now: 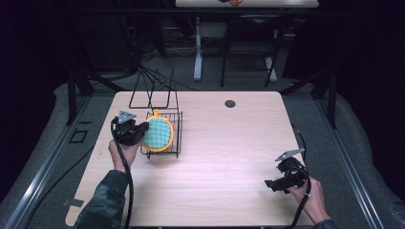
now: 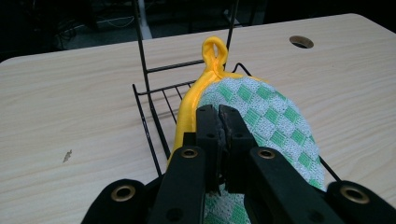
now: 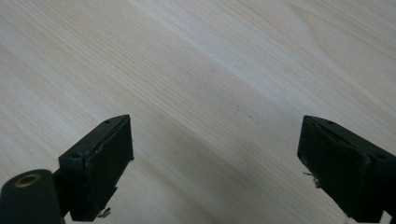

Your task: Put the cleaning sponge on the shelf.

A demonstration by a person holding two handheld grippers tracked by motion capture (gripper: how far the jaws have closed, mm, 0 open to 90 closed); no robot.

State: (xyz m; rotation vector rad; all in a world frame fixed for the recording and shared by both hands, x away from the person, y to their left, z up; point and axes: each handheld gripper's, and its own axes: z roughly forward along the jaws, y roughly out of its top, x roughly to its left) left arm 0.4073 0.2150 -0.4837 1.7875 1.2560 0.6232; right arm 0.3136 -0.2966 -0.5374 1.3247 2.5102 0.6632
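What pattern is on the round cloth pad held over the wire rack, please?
A green-and-white check, edged in yellow, on the round cloth pad; clearest in the left gripper view.

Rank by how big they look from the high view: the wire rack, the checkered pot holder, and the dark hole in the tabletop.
1. wire rack
2. pot holder
3. hole

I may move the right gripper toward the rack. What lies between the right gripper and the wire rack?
Bare wooden table between the right gripper and wire rack, per the high view.
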